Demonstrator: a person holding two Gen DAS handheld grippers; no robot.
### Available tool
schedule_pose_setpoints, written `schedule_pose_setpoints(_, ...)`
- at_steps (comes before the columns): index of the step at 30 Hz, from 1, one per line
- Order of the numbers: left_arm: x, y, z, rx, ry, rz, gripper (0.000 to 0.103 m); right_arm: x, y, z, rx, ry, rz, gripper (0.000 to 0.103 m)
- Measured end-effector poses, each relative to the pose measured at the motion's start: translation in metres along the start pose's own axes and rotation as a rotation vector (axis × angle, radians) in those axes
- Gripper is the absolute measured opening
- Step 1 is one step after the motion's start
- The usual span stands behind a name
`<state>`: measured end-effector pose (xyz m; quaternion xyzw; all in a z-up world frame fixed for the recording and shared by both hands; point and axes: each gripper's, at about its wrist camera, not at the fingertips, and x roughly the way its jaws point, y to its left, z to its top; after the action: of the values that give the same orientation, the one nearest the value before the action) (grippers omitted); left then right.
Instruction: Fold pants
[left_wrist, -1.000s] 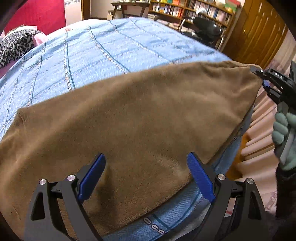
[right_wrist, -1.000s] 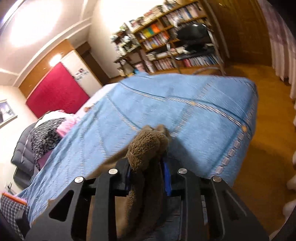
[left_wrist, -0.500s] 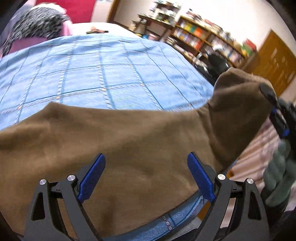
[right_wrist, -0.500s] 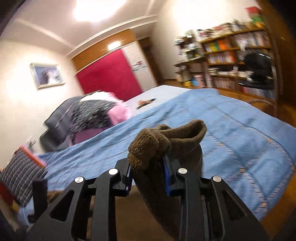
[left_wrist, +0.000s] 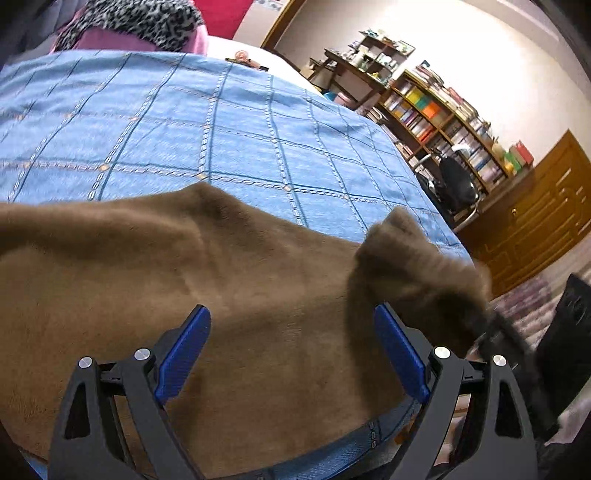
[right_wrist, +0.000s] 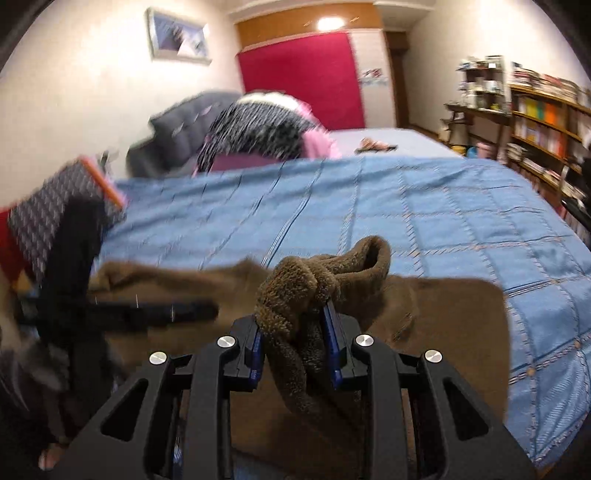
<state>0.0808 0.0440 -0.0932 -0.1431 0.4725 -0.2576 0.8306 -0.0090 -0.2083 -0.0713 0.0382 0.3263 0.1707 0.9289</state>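
The bed (left_wrist: 229, 122) fills the view under me, covered by a blue checked bedspread (right_wrist: 424, 221) that runs back toward a heap of clothes (right_wrist: 258, 125) at the far end. Beyond it on one side stand bookshelves (left_wrist: 436, 114) packed with books, and a red panel (right_wrist: 306, 77) covers the far wall.

Spread across the near edge of the bed are the brown fleece pants (left_wrist: 184, 280), soft and fuzzy, lying mostly flat over the bedspread. One end of them is lifted off the bed and bunched up, carried over the flat part.

That raised end is in my right gripper (right_wrist: 295, 343): its jaws are nearly closed and pinch a thick wad of the brown fleece, which bulges up above the blue pads and hangs down between them. In my left wrist view this gripper is only a dark blur behind the lifted cloth.

My left gripper (left_wrist: 291, 354) hangs just above the flat part of the pants, jaws spread wide, with nothing between its blue pads (left_wrist: 183, 354). From my right wrist view it shows as a blurred black shape at the left.
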Motion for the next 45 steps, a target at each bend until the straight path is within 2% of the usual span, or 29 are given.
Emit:
schedule_pose_setpoints(5,0.0,0.01,-0.004,-0.03,0.008,-0.025,0.089,0.029,0.012,-0.027,-0.063,0.116,0.043,0.028)
schedule_pose_setpoints(8,0.002,0.01,-0.003,-0.035,0.013,-0.036,0.089,0.036,0.011,-0.033,-0.067,0.159,0.078,0.034)
schedule_pose_setpoints(10,0.005,0.009,-0.002,-0.036,0.021,-0.045,0.089,0.037,0.012,-0.037,-0.065,0.18,0.146,0.045)
schedule_pose_setpoints(13,0.012,0.006,0.0,-0.033,0.039,-0.06,0.089,0.034,0.014,-0.041,-0.082,0.218,0.225,0.051)
schedule_pose_setpoints(17,0.017,-0.002,-0.001,-0.016,0.057,-0.07,0.09,0.022,0.008,-0.041,-0.064,0.227,0.273,0.052)
schedule_pose_setpoints(19,0.018,-0.004,-0.001,-0.015,0.064,-0.076,0.09,0.014,-0.002,-0.037,-0.028,0.205,0.269,0.052)
schedule_pose_setpoints(22,0.021,-0.007,0.0,-0.019,0.072,-0.077,0.09,0.007,-0.017,-0.03,0.008,0.159,0.199,0.052)
schedule_pose_setpoints(23,0.022,-0.007,-0.001,-0.019,0.074,-0.074,0.09,0.008,-0.019,-0.029,0.004,0.145,0.168,0.052)
schedule_pose_setpoints(28,0.022,-0.009,0.0,-0.014,0.077,-0.068,0.09,0.019,-0.007,-0.028,-0.036,0.14,0.183,0.052)
schedule_pose_setpoints(29,0.021,-0.01,0.001,-0.011,0.077,-0.066,0.09,0.024,-0.001,-0.029,-0.064,0.142,0.158,0.052)
schedule_pose_setpoints(30,0.02,-0.011,0.001,-0.008,0.078,-0.065,0.09,0.029,0.003,-0.031,-0.084,0.148,0.13,0.047)
schedule_pose_setpoints(31,0.021,-0.012,0.002,-0.006,0.078,-0.065,0.09,0.035,0.005,-0.031,-0.093,0.157,0.121,0.035)
schedule_pose_setpoints(34,0.022,-0.013,0.002,-0.005,0.086,-0.064,0.09,0.042,0.008,-0.036,-0.084,0.177,0.143,0.017)
schedule_pose_setpoints(37,0.025,-0.015,0.001,0.001,0.1,-0.071,0.09,0.033,0.01,-0.036,-0.101,0.164,0.148,0.015)
schedule_pose_setpoints(40,0.032,-0.017,-0.001,0.002,0.123,-0.081,0.09,0.018,0.01,-0.035,-0.104,0.157,0.215,0.015)
schedule_pose_setpoints(45,0.043,-0.025,-0.003,-0.002,0.158,-0.112,0.09,0.018,0.012,-0.047,-0.113,0.199,0.267,0.015)
